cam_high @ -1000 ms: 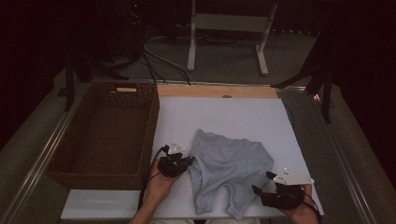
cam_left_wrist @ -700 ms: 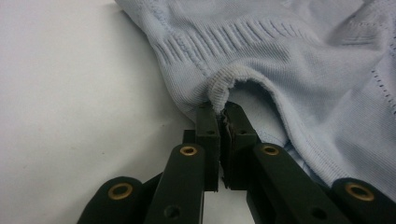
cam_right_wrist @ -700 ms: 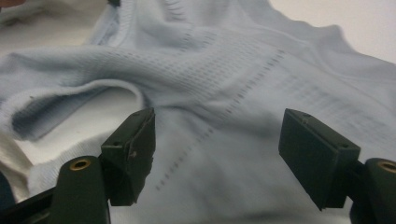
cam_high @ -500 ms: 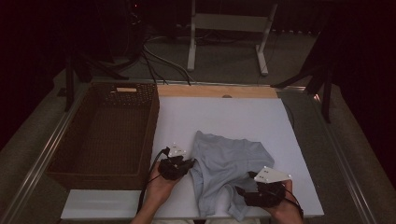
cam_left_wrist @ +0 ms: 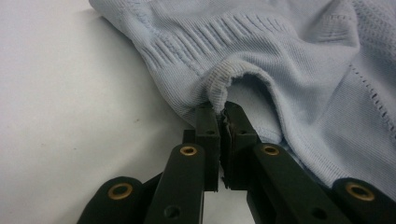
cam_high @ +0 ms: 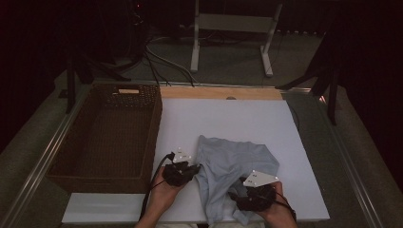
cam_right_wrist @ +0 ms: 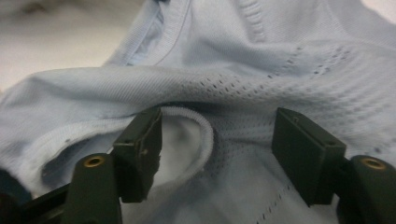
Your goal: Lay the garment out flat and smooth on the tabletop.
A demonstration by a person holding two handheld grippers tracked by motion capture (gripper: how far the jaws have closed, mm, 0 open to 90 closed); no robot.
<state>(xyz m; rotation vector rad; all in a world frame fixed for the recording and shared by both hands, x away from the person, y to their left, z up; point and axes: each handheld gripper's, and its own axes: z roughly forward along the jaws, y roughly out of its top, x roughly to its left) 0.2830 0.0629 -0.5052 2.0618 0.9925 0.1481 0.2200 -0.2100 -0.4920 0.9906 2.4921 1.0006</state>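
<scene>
Bare white table [cam_high: 228, 118] beyond the crumpled garment [cam_high: 233, 166] seems passable; the wicker basket [cam_high: 107, 137] blocks the left.

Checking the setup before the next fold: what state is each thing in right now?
Light blue garment: crumpled on the white board, outside the basket.
Left gripper: shut on the garment's hem.
Right gripper: jaws apart over a ribbed edge, have just been closing, not yet pinching.
Wicker basket: upright, nothing inside.
White board: flat on the table.
</scene>
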